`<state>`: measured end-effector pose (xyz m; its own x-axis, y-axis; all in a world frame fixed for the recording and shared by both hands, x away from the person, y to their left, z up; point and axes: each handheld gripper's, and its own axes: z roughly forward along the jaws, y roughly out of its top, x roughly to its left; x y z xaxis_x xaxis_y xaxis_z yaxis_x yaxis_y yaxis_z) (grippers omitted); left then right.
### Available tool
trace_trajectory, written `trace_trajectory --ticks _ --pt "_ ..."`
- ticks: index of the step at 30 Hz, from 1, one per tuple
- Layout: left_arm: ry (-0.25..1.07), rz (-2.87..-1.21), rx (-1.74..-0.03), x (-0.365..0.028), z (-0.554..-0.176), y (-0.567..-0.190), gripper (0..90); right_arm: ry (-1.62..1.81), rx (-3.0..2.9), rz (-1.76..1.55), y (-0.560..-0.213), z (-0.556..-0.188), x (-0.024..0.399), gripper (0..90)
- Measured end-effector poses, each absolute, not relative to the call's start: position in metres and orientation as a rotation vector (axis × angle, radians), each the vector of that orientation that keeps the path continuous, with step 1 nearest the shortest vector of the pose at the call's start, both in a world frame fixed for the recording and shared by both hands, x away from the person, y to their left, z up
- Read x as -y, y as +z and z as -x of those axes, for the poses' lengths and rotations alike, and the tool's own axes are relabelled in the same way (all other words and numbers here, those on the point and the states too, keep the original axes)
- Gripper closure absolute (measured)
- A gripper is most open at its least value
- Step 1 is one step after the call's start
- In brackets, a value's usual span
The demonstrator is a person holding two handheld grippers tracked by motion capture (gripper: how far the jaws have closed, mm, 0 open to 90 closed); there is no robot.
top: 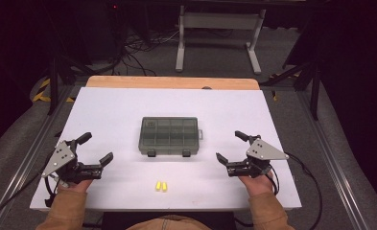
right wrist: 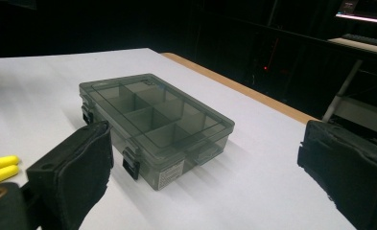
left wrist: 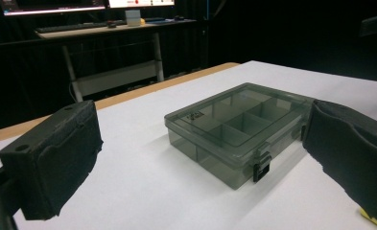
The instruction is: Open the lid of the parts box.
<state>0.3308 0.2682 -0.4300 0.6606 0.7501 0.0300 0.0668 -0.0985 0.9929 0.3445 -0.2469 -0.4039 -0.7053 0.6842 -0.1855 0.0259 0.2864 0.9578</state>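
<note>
Two yellow foam earplugs (top: 161,186) lie untouched near the white surface's (top: 109,110) front edge, before the latched, smoky translucent compartment box (top: 169,135). Left claw (top: 99,149) and right claw (top: 230,145) both stand apart, empty; nothing looks begun.

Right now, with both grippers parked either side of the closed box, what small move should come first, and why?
Probably bring the right gripper in toward the two black latches on the box. Its lid is shut, both grippers stand open and hold nothing, and the two yellow earplugs lie loose on the table, so nothing can go into a compartment until it opens.
</note>
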Motion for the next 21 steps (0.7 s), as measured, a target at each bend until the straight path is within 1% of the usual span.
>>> trace_trajectory --ticks 17,21 --pt "0.661 -1.598 -0.693 -0.2704 -0.3293 -0.4279 0.8 1.494 -1.942 -0.638 -0.4038 -0.3458 0.2472 2.4" --pt "0.623 -1.592 -0.715 -0.2705 -0.33 -0.4285 0.0 1.486 -1.963 -0.664 -0.403 -0.346 0.2467 2.0"
